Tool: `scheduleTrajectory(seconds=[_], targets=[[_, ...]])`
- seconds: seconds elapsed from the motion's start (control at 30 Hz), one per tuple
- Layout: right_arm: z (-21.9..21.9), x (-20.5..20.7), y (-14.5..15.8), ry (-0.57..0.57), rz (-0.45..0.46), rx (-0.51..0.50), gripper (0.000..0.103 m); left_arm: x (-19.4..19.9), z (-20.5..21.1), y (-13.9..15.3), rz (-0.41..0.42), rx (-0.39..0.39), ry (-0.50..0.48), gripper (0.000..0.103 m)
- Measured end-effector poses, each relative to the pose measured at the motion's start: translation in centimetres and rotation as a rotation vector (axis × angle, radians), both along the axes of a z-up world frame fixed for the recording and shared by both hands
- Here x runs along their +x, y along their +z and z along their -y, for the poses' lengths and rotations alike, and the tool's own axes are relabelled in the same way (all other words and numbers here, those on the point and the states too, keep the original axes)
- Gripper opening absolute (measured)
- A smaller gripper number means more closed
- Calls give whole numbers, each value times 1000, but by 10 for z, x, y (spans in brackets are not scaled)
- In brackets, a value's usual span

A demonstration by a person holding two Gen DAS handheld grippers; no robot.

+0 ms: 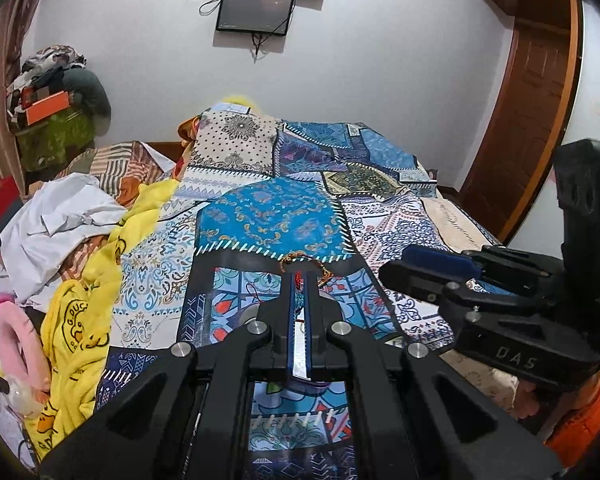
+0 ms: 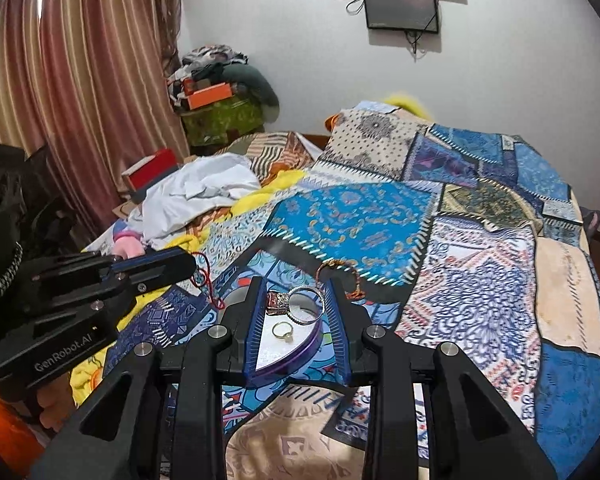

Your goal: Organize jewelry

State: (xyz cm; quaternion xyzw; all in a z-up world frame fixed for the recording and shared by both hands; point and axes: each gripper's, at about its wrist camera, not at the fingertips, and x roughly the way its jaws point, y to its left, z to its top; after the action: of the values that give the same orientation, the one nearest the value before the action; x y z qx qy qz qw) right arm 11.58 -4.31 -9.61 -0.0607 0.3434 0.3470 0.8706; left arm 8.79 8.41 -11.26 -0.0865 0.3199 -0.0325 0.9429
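My left gripper (image 1: 299, 276) is shut on a red thread bracelet (image 1: 297, 280), which dangles from its tip in the right wrist view (image 2: 206, 280). A brown woven bracelet (image 1: 304, 261) lies on the patchwork bedspread just beyond it, also in the right wrist view (image 2: 340, 270). My right gripper (image 2: 294, 286) is shut on a purple leaf-shaped tray (image 2: 296, 354) that holds a silver bangle (image 2: 306, 306), a gold ring (image 2: 282, 330) and a red-stoned piece (image 2: 278, 302). The left gripper (image 2: 180, 266) sits left of the tray.
The blue patchwork bedspread (image 2: 480, 280) covers the bed. White cloth (image 1: 60, 216), a yellow duck blanket (image 1: 84, 320) and a pink item (image 1: 16, 332) lie at the left. Curtains (image 2: 60, 80), a clothes pile (image 2: 220, 92) and a door (image 1: 532, 100) surround the bed.
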Motion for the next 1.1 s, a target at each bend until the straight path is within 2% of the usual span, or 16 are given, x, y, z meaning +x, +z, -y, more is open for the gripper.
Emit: scheduleTrajectory(seconds=[0.27, 0.43, 0.63, 0.9, 1.0, 1.1], targets=[[-16, 13, -23, 43, -56, -33, 27, 11, -6, -17, -36, -28, -11, 2], [-25, 17, -42, 86, -123, -54, 27, 17, -5, -30, -66, -48, -19, 2], [-33, 14, -56, 128, -150, -85, 27, 25, -11, -42, -112, -75, -15, 2], [-39, 12, -62, 143, -160, -106, 28, 24, -16, -43, -122, -72, 4, 2], [-42, 11, -63, 148, -153, -121, 28, 21, -21, -44, -129, -58, 36, 6], [-46, 10, -64, 153, -145, -137, 28, 18, -28, -44, -137, -41, 71, 16]])
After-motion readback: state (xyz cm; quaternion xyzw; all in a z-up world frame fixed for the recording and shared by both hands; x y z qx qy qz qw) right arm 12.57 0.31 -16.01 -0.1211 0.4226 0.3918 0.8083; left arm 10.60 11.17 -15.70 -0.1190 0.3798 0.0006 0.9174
